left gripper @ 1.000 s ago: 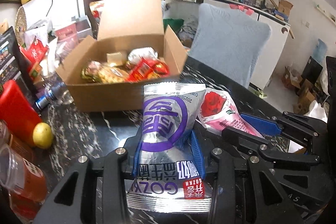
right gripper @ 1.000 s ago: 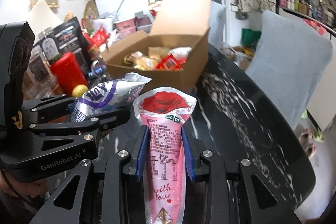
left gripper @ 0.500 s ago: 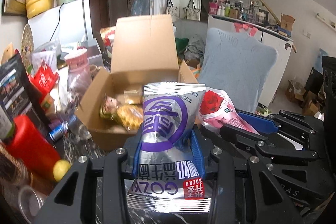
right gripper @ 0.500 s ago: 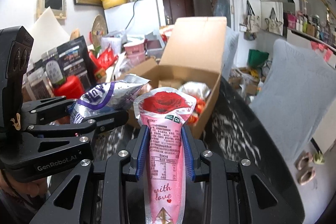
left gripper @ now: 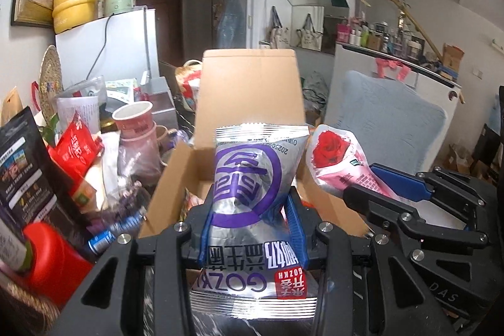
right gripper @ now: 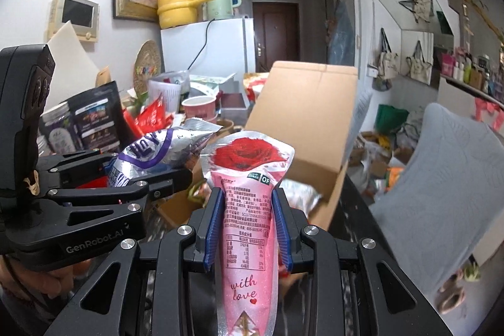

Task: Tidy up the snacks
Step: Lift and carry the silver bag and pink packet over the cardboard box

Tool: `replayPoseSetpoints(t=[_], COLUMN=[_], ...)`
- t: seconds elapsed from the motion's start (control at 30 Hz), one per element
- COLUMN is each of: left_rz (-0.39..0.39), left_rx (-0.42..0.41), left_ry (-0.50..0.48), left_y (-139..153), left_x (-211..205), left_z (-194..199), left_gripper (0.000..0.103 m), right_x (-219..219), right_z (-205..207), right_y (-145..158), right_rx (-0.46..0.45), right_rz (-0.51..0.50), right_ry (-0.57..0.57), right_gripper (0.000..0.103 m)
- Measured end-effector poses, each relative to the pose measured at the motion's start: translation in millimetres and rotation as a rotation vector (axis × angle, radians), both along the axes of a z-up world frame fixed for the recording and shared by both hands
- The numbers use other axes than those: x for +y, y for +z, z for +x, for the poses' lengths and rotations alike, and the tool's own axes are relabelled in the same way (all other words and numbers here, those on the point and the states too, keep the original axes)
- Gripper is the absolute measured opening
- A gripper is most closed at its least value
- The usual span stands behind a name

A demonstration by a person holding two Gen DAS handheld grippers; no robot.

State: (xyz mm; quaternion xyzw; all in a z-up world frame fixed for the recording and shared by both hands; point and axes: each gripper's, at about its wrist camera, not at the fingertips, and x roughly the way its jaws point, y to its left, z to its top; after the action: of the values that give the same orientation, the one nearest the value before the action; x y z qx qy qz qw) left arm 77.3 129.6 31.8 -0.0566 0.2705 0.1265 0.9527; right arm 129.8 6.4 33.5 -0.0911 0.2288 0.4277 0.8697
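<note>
My left gripper (left gripper: 250,207) is shut on a silver and purple snack bag (left gripper: 252,178), held upright in front of the open cardboard box (left gripper: 249,96). My right gripper (right gripper: 247,210) is shut on a pink rose-print snack pouch (right gripper: 249,210), also upright. The pouch also shows in the left wrist view (left gripper: 337,159), with the right gripper (left gripper: 387,188) beside it on the right. The silver bag shows at the left of the right wrist view (right gripper: 157,153). The box (right gripper: 302,115) stands close ahead, flap raised, with snacks inside partly hidden.
Clutter stands left of the box: a red bottle (left gripper: 53,260), dark bags (left gripper: 22,166), a red packet (left gripper: 75,150) and pink cups (left gripper: 134,122). A white fridge (left gripper: 107,49) is behind. A grey-blue chair back (left gripper: 381,122) is at the right.
Both grippers have risen and moved closer to the box with their snacks still held. The box now sits lower in view and its contents are mostly hidden behind the bags.
</note>
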Motion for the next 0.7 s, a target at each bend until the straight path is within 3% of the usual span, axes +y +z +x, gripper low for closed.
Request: replayPoseSetpoints(t=[0.3,0.7], left_rz=[0.023,0.049], left_rx=[0.018,0.097], left_ry=[0.033,0.046], left_y=[-8.8,-38.3], left_x=[37.7,56.2], left_z=[47.6,83.5], left_gripper=[0.04,0.04], right_x=[34.4,76.1], right_z=[43.7,79.1], right_y=[-3.1,-32.2], right_rx=[0.013,0.088], right_rz=[-0.002,-0.127], right_ry=[-0.04,-0.078], right_gripper=[0.031,0.031])
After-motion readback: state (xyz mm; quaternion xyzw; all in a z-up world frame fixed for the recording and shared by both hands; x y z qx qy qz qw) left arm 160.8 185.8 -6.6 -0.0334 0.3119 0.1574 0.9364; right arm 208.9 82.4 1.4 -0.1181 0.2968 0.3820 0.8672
